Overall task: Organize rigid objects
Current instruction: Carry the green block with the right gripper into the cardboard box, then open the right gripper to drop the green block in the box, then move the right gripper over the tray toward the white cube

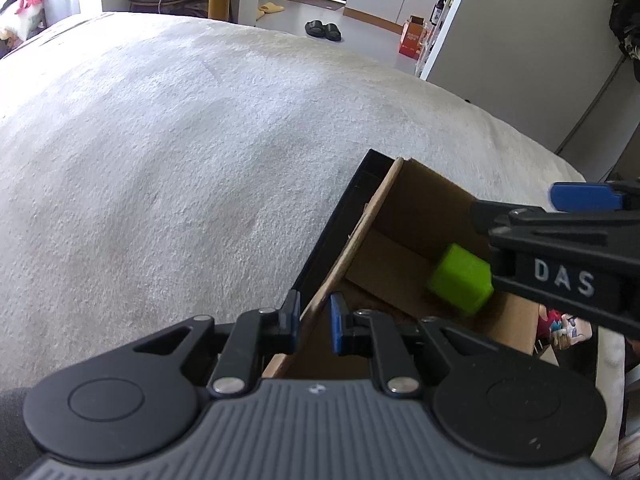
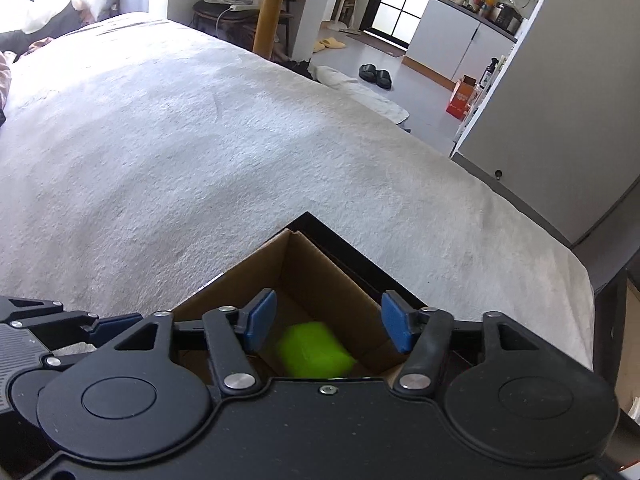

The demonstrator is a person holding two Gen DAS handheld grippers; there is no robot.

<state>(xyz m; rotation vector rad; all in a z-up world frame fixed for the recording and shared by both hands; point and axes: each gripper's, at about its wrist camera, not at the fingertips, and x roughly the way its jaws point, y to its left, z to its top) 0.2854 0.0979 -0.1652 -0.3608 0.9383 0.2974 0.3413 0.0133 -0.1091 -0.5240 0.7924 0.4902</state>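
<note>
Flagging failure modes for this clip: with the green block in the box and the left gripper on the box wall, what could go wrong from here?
1. The left gripper is shut on the thin wall of the cardboard box; pulling might bend it or tip the box.
2. The box sits near the edge of the soft white bed cover, so a tug could slide it off.
3. The right gripper hangs open above the green block, close to the left one; they might collide.

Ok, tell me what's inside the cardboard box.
A green block lies on the floor of the box. The near part of the box is hidden behind the right tongs, so anything else there cannot be seen.
</note>
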